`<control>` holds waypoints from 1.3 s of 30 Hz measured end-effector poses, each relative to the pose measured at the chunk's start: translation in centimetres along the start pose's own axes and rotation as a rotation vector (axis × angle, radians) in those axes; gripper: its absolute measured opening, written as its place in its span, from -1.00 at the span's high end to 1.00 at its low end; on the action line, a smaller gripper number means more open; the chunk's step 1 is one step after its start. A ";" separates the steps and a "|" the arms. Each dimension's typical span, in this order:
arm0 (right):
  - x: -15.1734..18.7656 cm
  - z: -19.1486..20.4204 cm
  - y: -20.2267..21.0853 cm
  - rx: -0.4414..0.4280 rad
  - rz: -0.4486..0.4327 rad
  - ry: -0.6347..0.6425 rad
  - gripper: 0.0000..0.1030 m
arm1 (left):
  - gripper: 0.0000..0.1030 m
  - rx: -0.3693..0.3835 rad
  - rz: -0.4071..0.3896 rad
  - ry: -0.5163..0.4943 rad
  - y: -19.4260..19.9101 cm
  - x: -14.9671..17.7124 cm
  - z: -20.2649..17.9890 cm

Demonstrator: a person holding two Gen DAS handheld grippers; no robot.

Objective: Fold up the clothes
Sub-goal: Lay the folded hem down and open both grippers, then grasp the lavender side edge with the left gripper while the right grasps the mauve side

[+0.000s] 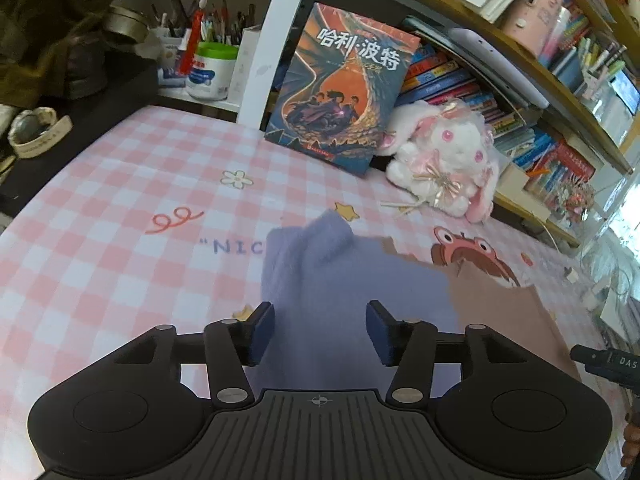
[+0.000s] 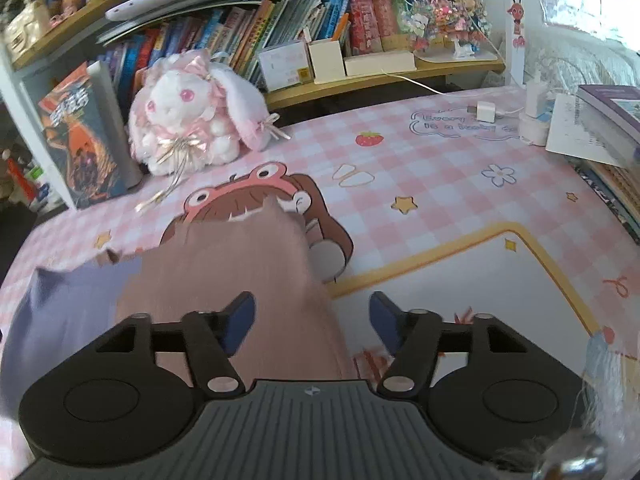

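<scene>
A two-tone cloth lies flat on the pink checked desk mat (image 1: 120, 216). Its lavender part (image 1: 344, 280) is under my left gripper (image 1: 320, 330), which is open and hovers just above it. Its dusty-pink part (image 1: 500, 308) lies to the right. In the right wrist view the dusty-pink part (image 2: 240, 264) is under my right gripper (image 2: 312, 318), which is open, with the left finger over the cloth's right edge. The lavender part (image 2: 68, 304) shows at the left. The cloth looks blurred.
A plush bunny (image 1: 444, 160) (image 2: 192, 116) and a leaning book (image 1: 340, 84) stand at the back by shelves of books (image 2: 280, 24). A tub and pens (image 1: 208, 68) are far left. Chargers (image 2: 520, 116) and stacked books (image 2: 608, 132) are at right.
</scene>
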State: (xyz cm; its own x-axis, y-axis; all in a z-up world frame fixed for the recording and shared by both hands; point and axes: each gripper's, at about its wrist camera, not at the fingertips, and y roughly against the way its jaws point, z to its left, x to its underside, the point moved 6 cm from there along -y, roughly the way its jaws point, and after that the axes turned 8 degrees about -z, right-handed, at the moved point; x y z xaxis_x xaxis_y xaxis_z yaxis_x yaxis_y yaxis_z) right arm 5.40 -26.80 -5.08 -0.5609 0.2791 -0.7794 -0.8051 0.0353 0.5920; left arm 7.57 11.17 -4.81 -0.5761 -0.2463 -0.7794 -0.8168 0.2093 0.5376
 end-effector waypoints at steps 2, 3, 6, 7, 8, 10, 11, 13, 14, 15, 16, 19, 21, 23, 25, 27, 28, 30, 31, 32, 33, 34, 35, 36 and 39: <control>1.0 0.1 0.7 -0.011 0.006 0.029 -0.33 | -0.08 -0.013 0.007 -0.007 1.1 1.2 -0.6; 1.5 0.1 1.1 -0.015 0.010 0.042 -0.35 | -0.12 -0.017 0.013 -0.012 1.6 1.8 -0.9; 3.1 0.0 2.4 -0.030 0.028 0.064 -0.44 | -0.18 -0.024 0.026 -0.030 2.9 3.5 -2.1; 3.6 -0.1 2.9 -0.038 0.035 0.067 -0.47 | -0.21 -0.027 0.028 -0.037 3.3 4.0 -2.5; 4.0 -0.3 3.3 -0.047 0.045 0.068 -0.50 | -0.22 -0.030 0.030 -0.043 3.6 4.5 -3.0; 4.9 -0.6 4.3 -0.065 0.063 0.072 -0.51 | -0.23 -0.041 0.039 -0.053 4.3 5.4 -3.9; 5.4 -0.7 4.7 -0.073 0.071 0.075 -0.53 | -0.23 -0.049 0.043 -0.059 4.7 5.9 -4.4; 6.0 -1.0 5.6 -0.084 0.079 0.085 -0.55 | -0.23 -0.068 0.043 -0.069 5.5 6.8 -5.1; 6.2 -1.2 6.1 -0.088 0.080 0.090 -0.57 | -0.23 -0.076 0.042 -0.068 5.9 7.2 -5.4; 6.4 -1.3 6.5 -0.093 0.080 0.097 -0.58 | -0.26 -0.084 0.042 -0.067 6.4 7.7 -5.6; 6.6 -1.5 6.9 -0.097 0.080 0.105 -0.59 | -0.30 -0.092 0.042 -0.062 6.7 8.1 -5.8; 7.1 -2.1 7.9 -0.107 0.079 0.129 -0.62 | -0.46 -0.117 0.039 -0.041 7.8 9.4 -6.3; 7.4 -2.5 8.5 -0.110 0.080 0.144 -0.66 | -0.48 -0.128 0.041 -0.024 8.4 10.2 -6.6; 7.7 -2.8 8.9 -0.115 0.084 0.159 -0.67 | -0.49 -0.136 0.045 -0.014 8.8 10.9 -6.9; 8.0 -3.1 9.3 -0.121 0.088 0.171 -0.67 | -0.50 -0.141 0.053 -0.014 9.0 11.6 -7.2; 8.4 -3.2 9.6 -0.126 0.094 0.181 -0.68 | -0.50 -0.145 0.060 -0.014 9.2 12.2 -7.5; 8.5 -3.2 9.7 -0.127 0.096 0.185 -0.68 | -0.51 -0.147 0.064 -0.014 9.3 12.5 -7.6; 8.8 -3.3 9.8 -0.128 0.101 0.192 -0.69 | -0.52 -0.151 0.070 -0.014 9.4 12.9 -7.7; 8.9 -3.3 9.8 -0.127 0.103 0.192 -0.70 | -0.53 -0.153 0.072 -0.013 9.4 12.9 -7.7; 9.0 -3.2 9.7 -0.127 0.105 0.191 -0.70 | -0.53 -0.155 0.075 -0.012 9.3 13.0 -7.6; 9.0 -3.1 9.6 -0.126 0.107 0.193 -0.71 | -0.55 -0.154 0.079 0.016 9.0 12.9 -7.2; 9.0 -2.9 9.4 -0.127 0.109 0.198 -0.71 | -0.57 -0.152 0.083 0.049 8.7 12.8 -6.8; 8.9 -2.6 9.2 -0.127 0.110 0.203 -0.71 | -0.57 -0.150 0.087 0.082 8.4 12.6 -6.3; 8.8 -2.4 9.0 -0.127 0.111 0.208 -0.71 | -0.57 -0.147 0.091 0.115 8.0 12.5 -5.9; 8.7 -1.6 8.4 -0.128 0.115 0.223 -0.71 | -0.57 -0.141 0.103 0.214 7.0 12.1 -4.6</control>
State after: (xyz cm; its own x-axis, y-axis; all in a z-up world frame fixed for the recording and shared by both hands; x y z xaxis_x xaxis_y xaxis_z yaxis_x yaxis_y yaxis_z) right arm -6.51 -25.64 -7.23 -0.6672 0.0558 -0.7428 -0.7435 -0.1103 0.6596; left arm -5.27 5.34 -8.98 -0.6376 -0.4278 -0.6406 -0.7411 0.1137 0.6617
